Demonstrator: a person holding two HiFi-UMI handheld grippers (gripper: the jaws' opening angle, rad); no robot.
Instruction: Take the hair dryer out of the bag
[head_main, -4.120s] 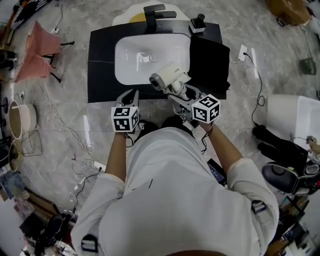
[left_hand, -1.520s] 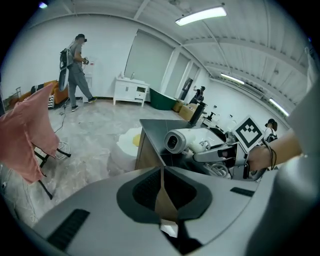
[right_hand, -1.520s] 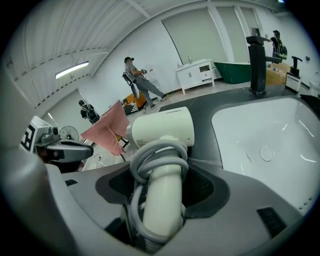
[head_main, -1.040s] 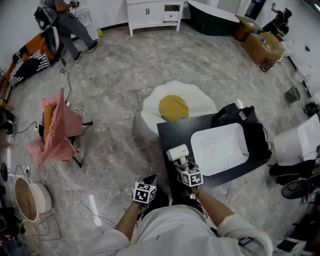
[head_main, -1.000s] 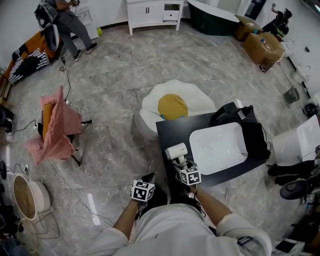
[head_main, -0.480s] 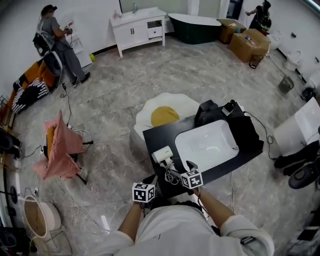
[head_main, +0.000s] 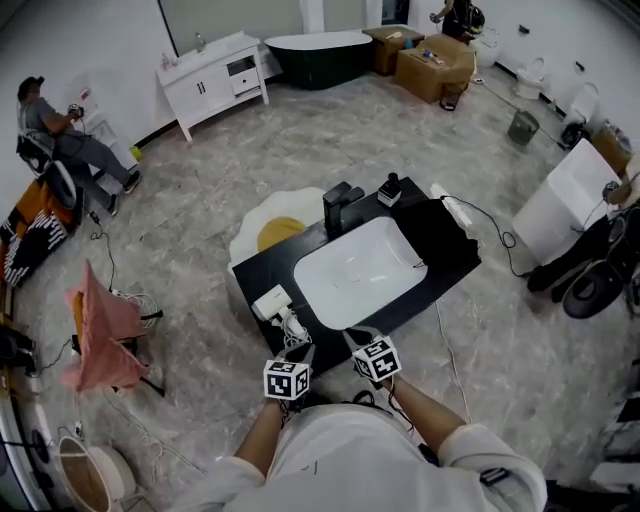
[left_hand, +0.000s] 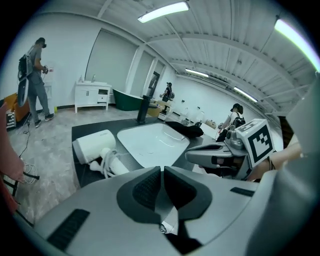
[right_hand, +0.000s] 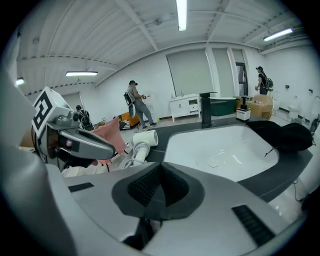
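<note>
1. Pose. You hold the left tongs (head_main: 303, 351) and the right tongs (head_main: 352, 340) side by side in front of your body, both tilted downward over the near edge of the black rectangular surface (head_main: 455, 262). Each carries one marker cube.
2. Left tongs (left_hand: 162, 180): the jaws are drawn together to a thin slit, with nothing between them.
3. Right tongs (right_hand: 159, 187): the jaws are fully together and empty.
4. Task object. The white plastic hair dryer (head_main: 272, 302) lies on its side at the left corner of the surface, its cord bundled at the handle. It is out of the soft black bag (right_hand: 287, 136), which rests at the opposite end. The white rectangular basin (head_main: 355, 272) lies between them. Neither pair of tongs touches the dryer (left_hand: 92, 145); it sits just ahead and to the left of the left tongs.
5. Edges and room. The dryer sits close to the left edge of the surface. Grey marbled floor (head_main: 330, 130) lies open on all sides. A white egg-shaped cushion with a yellow centre (head_main: 262, 232) touches the far left side of the surface.
6. Count. Two tongs, one hair dryer, one bag, one basin, one black faucet (head_main: 340, 205).
</note>
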